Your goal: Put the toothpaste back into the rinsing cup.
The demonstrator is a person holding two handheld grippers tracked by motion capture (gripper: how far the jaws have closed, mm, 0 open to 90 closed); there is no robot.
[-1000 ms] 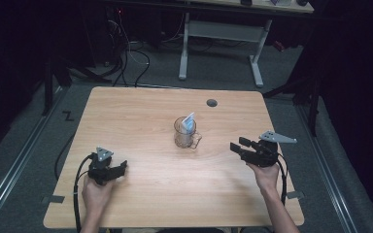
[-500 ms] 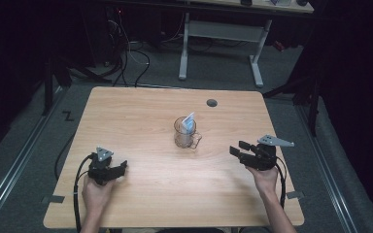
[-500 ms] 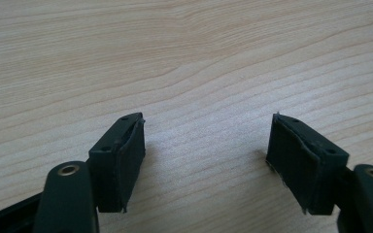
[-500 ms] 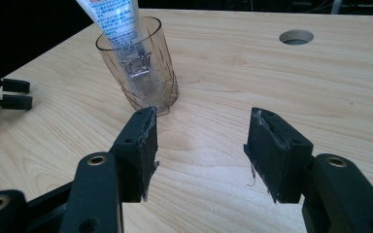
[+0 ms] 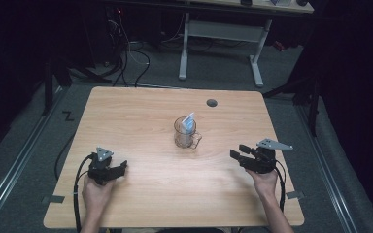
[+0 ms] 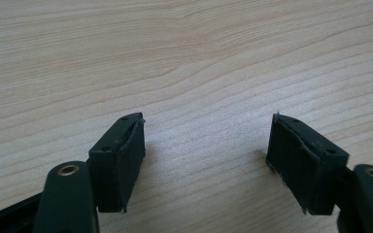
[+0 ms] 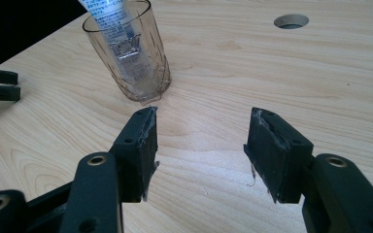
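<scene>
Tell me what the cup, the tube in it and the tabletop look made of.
Cup: clear, slightly smoky plastic or glass, can't tell which; the tube shows straight through its glossy wall, and it has a side handle.
Tube: soft white plastic with blue print, probably; flat crimped top end in the high view.
Table: light wood-grain surface, matte; likely laminate, with a round cable hole.

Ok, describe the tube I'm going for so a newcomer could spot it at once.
Start at the wooden table; near its middle stands a clear cup with a handle. The tube leans inside it, white and blue with printed text, its flat end sticking above the rim.
</scene>
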